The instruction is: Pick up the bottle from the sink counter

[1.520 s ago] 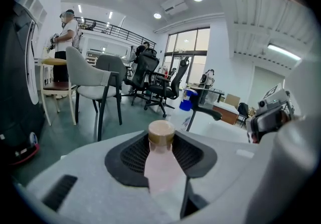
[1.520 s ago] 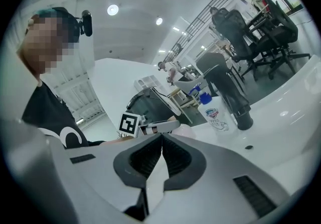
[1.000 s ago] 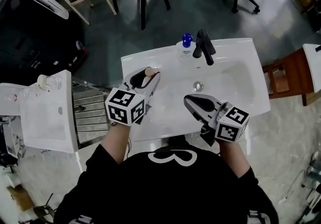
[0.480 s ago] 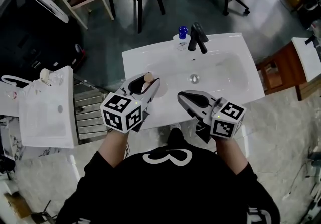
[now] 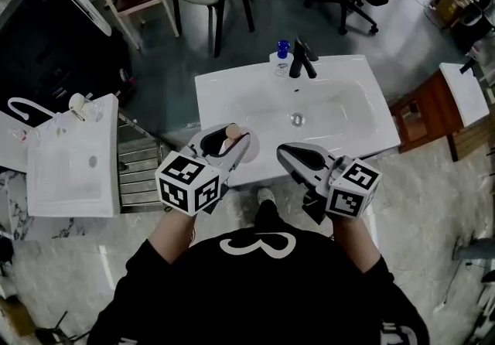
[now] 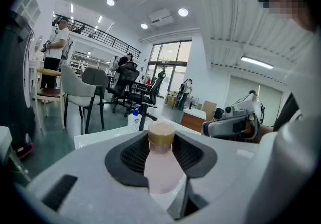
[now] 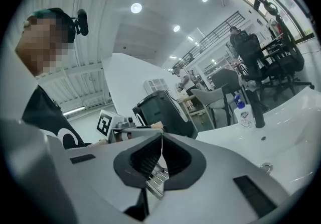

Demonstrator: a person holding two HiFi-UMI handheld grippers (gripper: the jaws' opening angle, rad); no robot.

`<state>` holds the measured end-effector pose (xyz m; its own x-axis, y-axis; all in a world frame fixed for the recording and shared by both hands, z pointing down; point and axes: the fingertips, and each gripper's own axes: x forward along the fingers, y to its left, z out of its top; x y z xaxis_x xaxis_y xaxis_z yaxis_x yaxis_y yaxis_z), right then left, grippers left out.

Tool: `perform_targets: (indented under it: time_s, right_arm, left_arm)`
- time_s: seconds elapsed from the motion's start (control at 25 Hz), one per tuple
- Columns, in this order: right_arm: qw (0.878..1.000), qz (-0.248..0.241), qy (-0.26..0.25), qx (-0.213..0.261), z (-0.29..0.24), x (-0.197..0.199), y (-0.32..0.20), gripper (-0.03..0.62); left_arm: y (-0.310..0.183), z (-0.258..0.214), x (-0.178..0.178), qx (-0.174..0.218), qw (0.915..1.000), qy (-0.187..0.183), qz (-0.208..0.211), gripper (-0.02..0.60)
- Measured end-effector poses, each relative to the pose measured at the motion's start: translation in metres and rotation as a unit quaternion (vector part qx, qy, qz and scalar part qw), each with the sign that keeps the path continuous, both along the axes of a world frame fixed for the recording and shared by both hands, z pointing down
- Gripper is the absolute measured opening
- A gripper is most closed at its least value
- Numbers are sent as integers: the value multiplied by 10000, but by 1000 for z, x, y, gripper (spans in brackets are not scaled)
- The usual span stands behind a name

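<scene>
One bottle (image 6: 161,162) in left gripper (image 5: 227,134) (right gripper (image 5: 285,150) closed), perhaps one dispenser (image 5: 283,57)

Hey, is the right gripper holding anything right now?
No: the right gripper has its jaws pressed together with nothing between them; the left gripper holds the bottle.

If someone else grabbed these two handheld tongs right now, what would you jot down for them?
Left tongs: shut on the pink bottle, cap up.
Right tongs: shut, empty.
Bottle: held up off the sink counter, near its front edge.
Soap dispenser: at the back, beside the faucet.
Done: bottle picked up.
Left: probably nothing but keeping the grip.
</scene>
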<state>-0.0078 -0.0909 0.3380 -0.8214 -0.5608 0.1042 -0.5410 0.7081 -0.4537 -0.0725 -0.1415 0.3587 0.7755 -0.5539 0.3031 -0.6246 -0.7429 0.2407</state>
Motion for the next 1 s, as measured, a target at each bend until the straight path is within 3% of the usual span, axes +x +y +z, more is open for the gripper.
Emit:
perform_targets:
  time_s: [0.48,1.0]
  right_arm:
    - [9997,26,5,246,-16,-21,46,14]
    - [9996,-38,97,261,-7,-38,75,14]
  left_arm:
    - [71,-13,-21,55,9998,73,189,146]
    - [116,-25,-40,257,9989,158,348,146]
